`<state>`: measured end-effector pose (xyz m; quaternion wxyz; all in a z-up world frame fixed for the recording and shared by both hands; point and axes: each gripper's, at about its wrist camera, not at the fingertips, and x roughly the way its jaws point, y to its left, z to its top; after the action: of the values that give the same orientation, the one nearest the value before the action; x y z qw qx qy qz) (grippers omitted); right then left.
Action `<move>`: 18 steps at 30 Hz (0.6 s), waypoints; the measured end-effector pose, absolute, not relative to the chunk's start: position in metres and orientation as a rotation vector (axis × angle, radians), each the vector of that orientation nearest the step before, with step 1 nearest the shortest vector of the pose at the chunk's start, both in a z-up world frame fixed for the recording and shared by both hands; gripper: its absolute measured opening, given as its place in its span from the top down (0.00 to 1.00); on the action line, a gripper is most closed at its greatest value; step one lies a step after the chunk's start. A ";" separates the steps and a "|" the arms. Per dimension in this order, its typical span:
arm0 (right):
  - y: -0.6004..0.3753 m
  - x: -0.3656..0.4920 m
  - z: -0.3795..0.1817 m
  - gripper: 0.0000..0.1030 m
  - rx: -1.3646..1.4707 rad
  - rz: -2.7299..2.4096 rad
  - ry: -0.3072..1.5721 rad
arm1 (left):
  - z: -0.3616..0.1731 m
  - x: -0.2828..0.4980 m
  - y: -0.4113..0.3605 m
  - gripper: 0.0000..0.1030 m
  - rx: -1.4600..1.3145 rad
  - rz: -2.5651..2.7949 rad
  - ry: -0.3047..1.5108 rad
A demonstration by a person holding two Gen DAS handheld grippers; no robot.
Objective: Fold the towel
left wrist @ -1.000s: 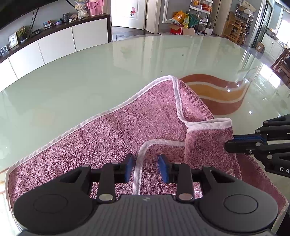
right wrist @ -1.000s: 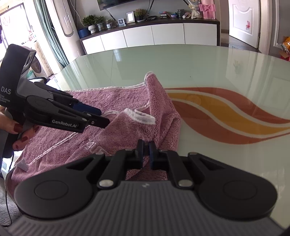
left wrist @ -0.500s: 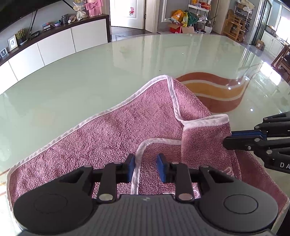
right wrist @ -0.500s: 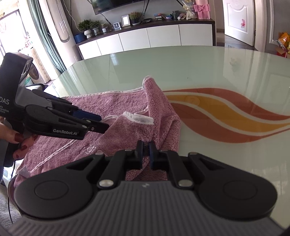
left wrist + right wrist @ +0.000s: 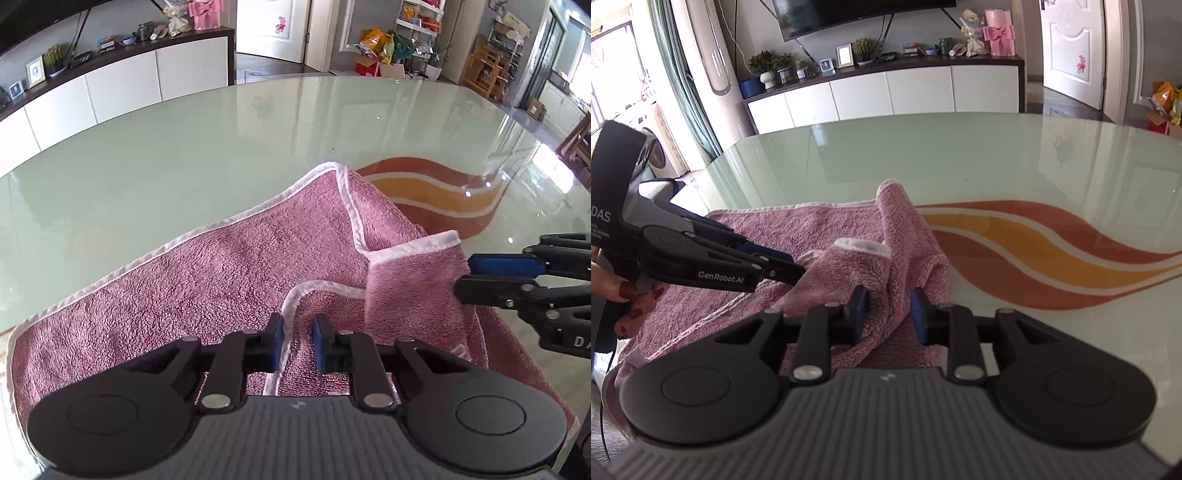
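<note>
A pink towel with white trim lies on the glass table, its near part folded over and bunched. My left gripper is open a little, its pads on either side of the towel's white hem. It also shows in the right wrist view, its tips against the raised fold. My right gripper is open, with a ridge of towel between its pads. It shows in the left wrist view at the right side of the folded flap.
The pale green glass table has an orange and yellow wave pattern right of the towel. A white sideboard stands beyond the far edge. The table's left edge lies close to the towel.
My right gripper has opened and let go of the towel fold it was pinching. The left gripper has stayed slightly open over the hem. The towel has settled a little.
</note>
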<state>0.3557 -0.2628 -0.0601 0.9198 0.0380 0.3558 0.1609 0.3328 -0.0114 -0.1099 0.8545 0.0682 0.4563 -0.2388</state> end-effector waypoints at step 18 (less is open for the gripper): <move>-0.275 0.354 -0.067 0.82 0.068 0.345 0.784 | -0.111 0.333 -0.010 0.89 0.124 -0.518 0.943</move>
<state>0.3543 -0.2748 -0.0673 0.9091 0.0330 0.3800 0.1675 0.3329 -0.0099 -0.1113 0.8569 0.0589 0.4490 -0.2464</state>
